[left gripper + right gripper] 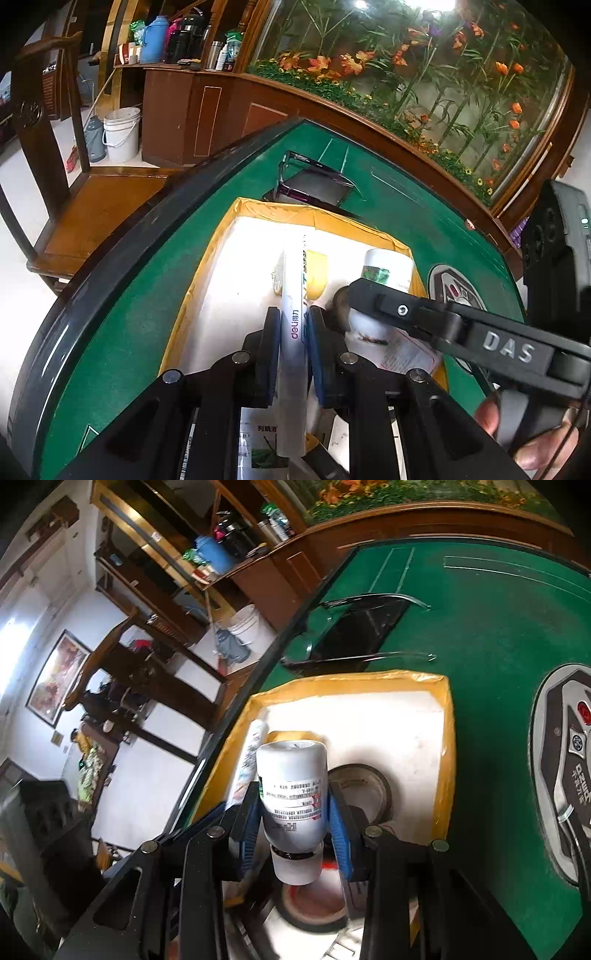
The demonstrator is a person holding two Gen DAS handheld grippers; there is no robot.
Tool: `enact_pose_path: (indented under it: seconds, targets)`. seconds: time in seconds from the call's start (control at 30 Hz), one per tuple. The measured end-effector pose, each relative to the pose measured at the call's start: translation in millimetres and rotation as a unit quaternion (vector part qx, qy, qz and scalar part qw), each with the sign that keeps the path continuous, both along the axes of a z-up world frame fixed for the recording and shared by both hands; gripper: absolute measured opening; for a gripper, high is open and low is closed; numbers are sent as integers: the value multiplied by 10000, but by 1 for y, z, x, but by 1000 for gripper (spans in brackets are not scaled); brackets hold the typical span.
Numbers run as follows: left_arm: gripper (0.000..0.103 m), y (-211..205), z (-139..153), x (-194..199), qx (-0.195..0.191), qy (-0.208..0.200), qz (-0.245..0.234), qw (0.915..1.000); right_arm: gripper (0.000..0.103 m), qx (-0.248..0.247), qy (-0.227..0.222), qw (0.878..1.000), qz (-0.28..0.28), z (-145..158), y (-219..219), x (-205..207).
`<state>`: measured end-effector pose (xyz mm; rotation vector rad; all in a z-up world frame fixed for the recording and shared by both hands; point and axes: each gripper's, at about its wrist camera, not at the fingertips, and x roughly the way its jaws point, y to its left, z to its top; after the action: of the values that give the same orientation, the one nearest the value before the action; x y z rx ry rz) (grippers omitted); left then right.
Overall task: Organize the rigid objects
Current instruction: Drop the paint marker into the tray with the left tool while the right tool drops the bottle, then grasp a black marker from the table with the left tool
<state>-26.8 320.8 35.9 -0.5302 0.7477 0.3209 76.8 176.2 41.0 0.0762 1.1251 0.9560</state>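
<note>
Both hands are loaded over the box (445,738) on the green table (122,314); left gripper (293,345) is clamped narrow on a slim white pen tube (293,295), right gripper (293,825) is squeezing a white bottle (291,794) held upside down, cap toward the camera; tape rolls (373,786) already sit inside the box. My worry: the two grippers are close together, so they could knock into each other; the bottle may land on a tape roll and tip; glasses (362,627) beside the box could get clipped.

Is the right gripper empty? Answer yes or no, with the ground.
No: the right gripper is shut on a white bottle, its blue pads pressing both sides.
</note>
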Motion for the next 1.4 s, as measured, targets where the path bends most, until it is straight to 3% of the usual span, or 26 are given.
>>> enact_pose_path:
  seconds: [0.03,0.1,0.13,0.17,0.23,0.47,0.77,1.07,1.17,1.27,1.4]
  targets:
    - [16,1,0,-1,-18,-17,13,10000,35,-20,17,10000,-42,-1,0,2]
    - [35,3,0,-2,-63,-13,38,10000,38,47,106,9999,-64,-3,-2,5]
    - [60,5,-1,-3,-81,-1,85,9999,41,100,94,9999,-64,-2,-4,5]
    - [73,6,0,-5,-84,-41,136,9999,49,112,51,9999,-88,-2,-3,5]
    - [73,7,3,-10,-106,-148,231,9996,58,170,-23,9997,-157,3,-8,4]
    - [73,9,6,-24,-219,-258,313,9989,58,535,-85,9981,-288,21,-45,1]
    - [73,-21,16,-42,-131,-369,74,9992,58,883,-52,9953,-389,26,-130,-7]
    - [73,-109,47,-40,430,-568,-854,9938,58,766,-416,9916,-952,22,-265,0]
    - [85,-150,54,-29,622,-572,-1378,9868,58,553,-714,9856,-1428,18,-311,6]
    - [86,-184,48,-7,357,-455,-1888,9803,58,334,-845,9778,-1885,9,-347,18]
    - [86,-207,25,37,-130,12,-2003,9797,58,601,-218,9733,-2202,-8,-367,40]
